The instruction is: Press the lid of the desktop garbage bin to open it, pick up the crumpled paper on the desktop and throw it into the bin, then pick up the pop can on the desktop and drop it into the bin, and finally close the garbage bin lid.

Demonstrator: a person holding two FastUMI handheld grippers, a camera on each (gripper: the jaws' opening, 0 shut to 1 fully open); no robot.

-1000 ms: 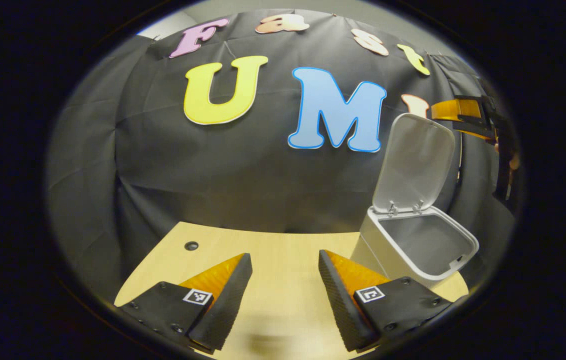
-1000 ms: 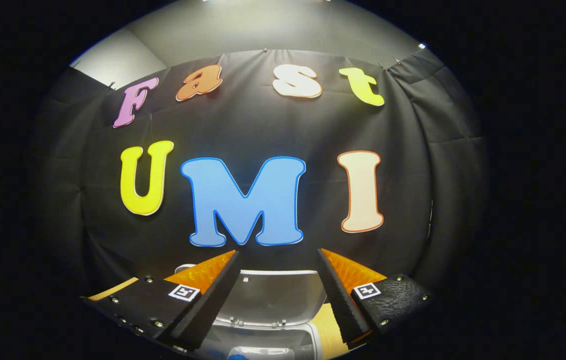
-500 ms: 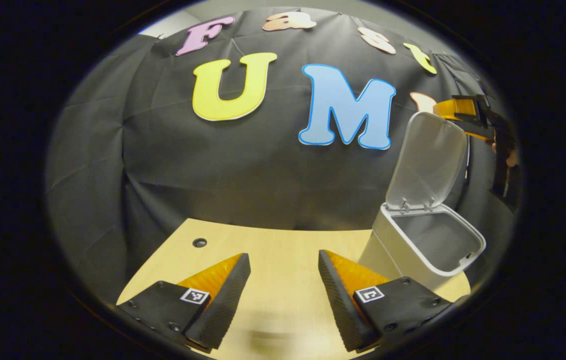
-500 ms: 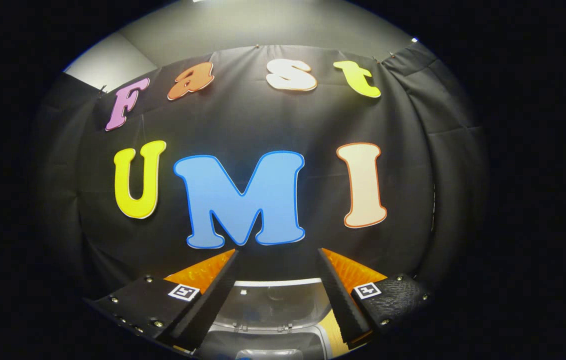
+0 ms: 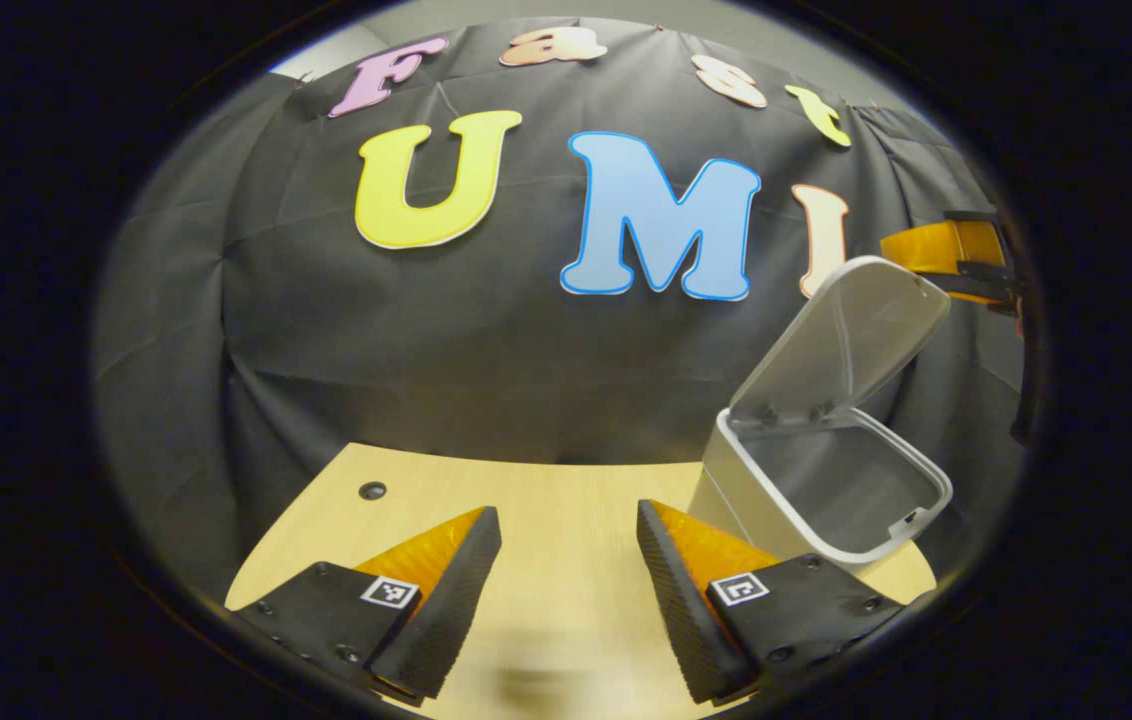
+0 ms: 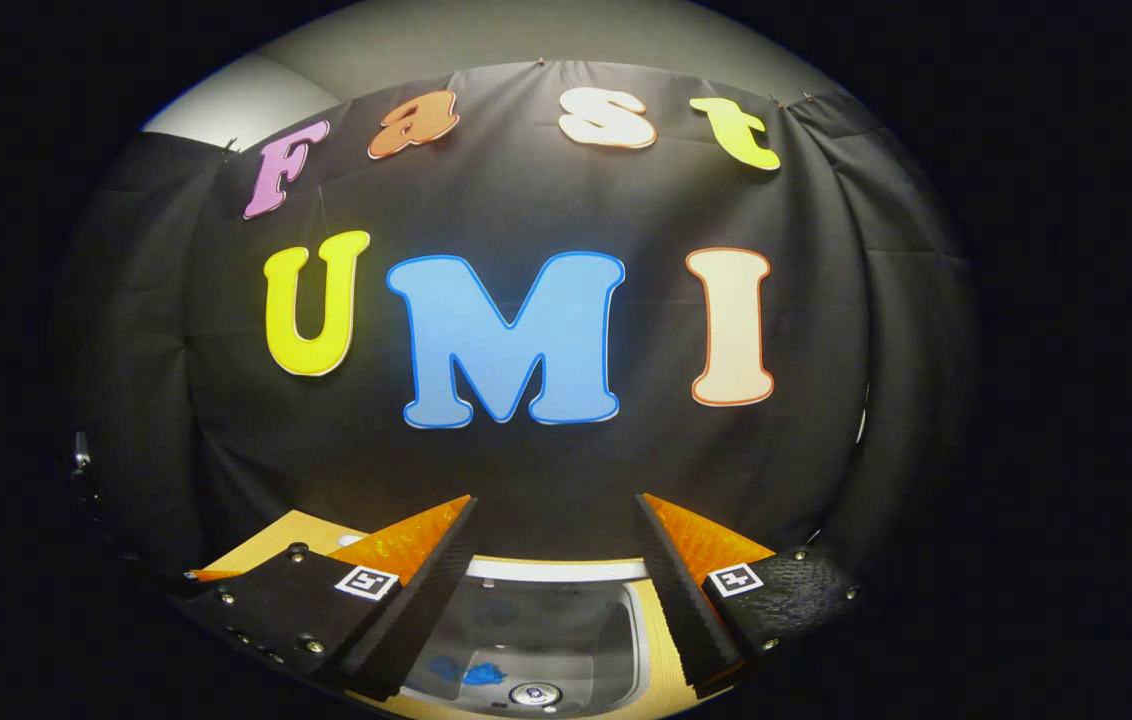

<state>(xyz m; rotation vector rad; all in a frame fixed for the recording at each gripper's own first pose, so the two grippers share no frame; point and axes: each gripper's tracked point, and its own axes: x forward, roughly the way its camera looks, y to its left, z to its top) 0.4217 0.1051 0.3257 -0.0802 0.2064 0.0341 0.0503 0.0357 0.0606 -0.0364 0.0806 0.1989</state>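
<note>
In the left gripper view, my left gripper (image 5: 561, 590) hangs wide apart and empty over the wooden table (image 5: 566, 500), while the white bin (image 5: 821, 495) stands to its right with the lid (image 5: 841, 335) tilted half up, my right gripper (image 5: 951, 255) just beside the lid's top edge. In the right gripper view, my right gripper (image 6: 556, 590) is spread wide, grasping nothing, above the bin's mouth (image 6: 541, 640), where the pop can (image 6: 534, 693) lies inside; I can read no label on it.

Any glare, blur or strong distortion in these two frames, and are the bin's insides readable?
Left gripper view: sharp, with fisheye bending of the table edge and a soft shadow near the bottom; the bin interior is evenly lit. Right gripper view: dimmer at the bottom, the bin's contents murky and reflected.
</note>
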